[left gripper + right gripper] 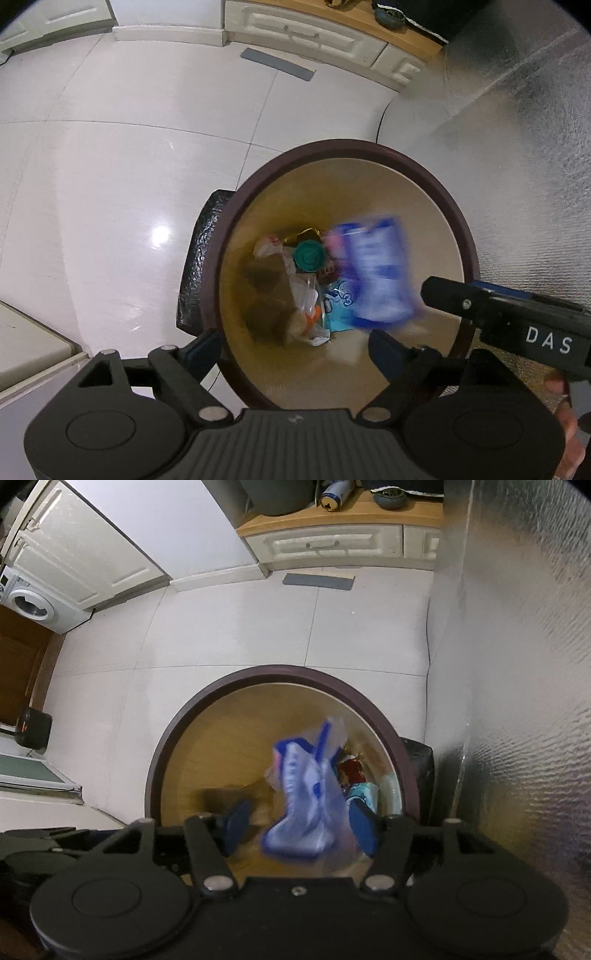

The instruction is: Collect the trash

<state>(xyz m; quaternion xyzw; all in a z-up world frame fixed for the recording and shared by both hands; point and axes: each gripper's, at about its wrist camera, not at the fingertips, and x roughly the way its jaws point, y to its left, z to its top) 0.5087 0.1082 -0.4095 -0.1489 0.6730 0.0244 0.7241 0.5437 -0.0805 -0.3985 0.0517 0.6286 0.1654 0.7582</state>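
Blue-padded fingers (236,825) of the right gripper (299,823) stand apart over the bin, and the blue and white wrapper (306,805) hangs blurred between them; the blur and the gap at the left pad suggest it is loose and dropping, though on the right side I cannot tell whether it brushes the other pad. Over in the left wrist view, the left gripper (295,343) is spread wide with nothing between its fingers, poised over the near edge of the trash bin (458,221). That view shows the same wrapper (380,269) smeared in mid-air inside the bin's mouth, just past the tip of the right gripper (428,291), which reaches in from the right. Beneath it, on the bin's bottom, lie a teal lid (309,255), a clear plastic bag (308,299) and other bits of packaging. Judging by this, several pieces are already collected and this one is all but delivered. White floor tiles (110,166) around the bin show no loose litter; only a grey mat (318,580) lies by the cabinet (325,546), so what remains, if anything, lies outside these views.
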